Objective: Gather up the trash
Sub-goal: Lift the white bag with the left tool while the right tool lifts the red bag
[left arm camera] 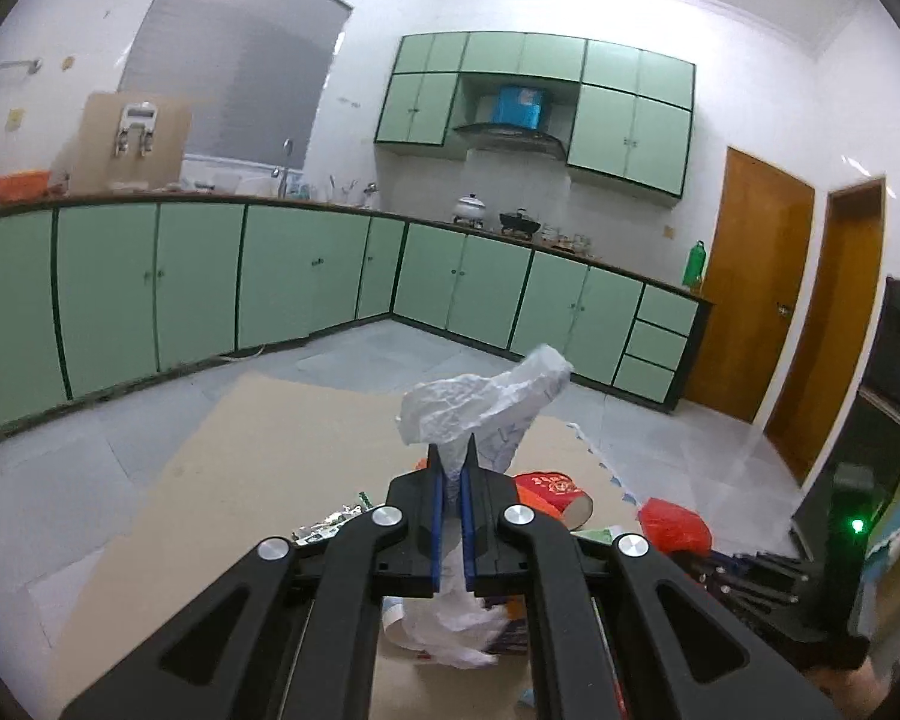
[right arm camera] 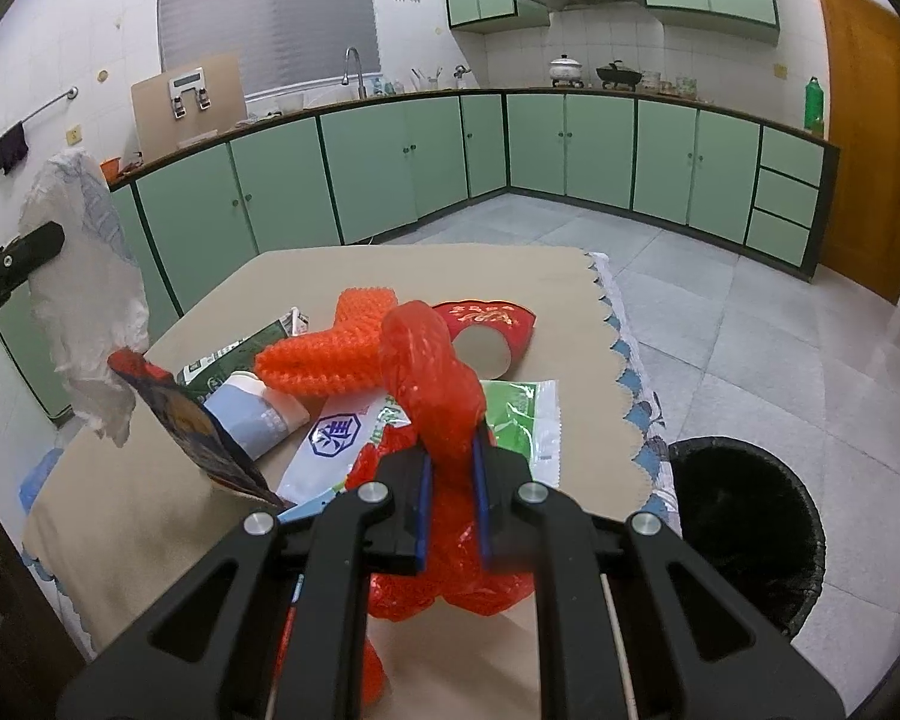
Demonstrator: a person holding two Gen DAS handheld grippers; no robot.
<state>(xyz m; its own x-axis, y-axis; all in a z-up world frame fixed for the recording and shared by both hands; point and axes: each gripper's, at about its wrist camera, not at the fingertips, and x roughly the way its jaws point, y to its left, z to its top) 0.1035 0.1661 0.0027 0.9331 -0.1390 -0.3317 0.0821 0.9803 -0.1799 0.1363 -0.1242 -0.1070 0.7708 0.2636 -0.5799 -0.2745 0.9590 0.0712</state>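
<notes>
**Trash in both grippers, none visibly binned**

Your left gripper [left arm camera: 451,468] has its jaws clamped on a crumpled white bag [left arm camera: 480,402], raised at centre frame. Your right gripper [right arm camera: 452,456] pinches a red plastic bag [right arm camera: 432,372] above the counter [right arm camera: 150,480]. The black bin [right arm camera: 744,528], lower right, shows no contents I can make out. An orange net [right arm camera: 324,354], wrappers and a red cup [right arm camera: 486,330] remain, so I judge most work outstanding.

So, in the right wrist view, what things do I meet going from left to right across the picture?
White crumpled bag in the left tool → dark snack packet → orange foam net → red plastic bag in the right tool → black trash bin.
</notes>
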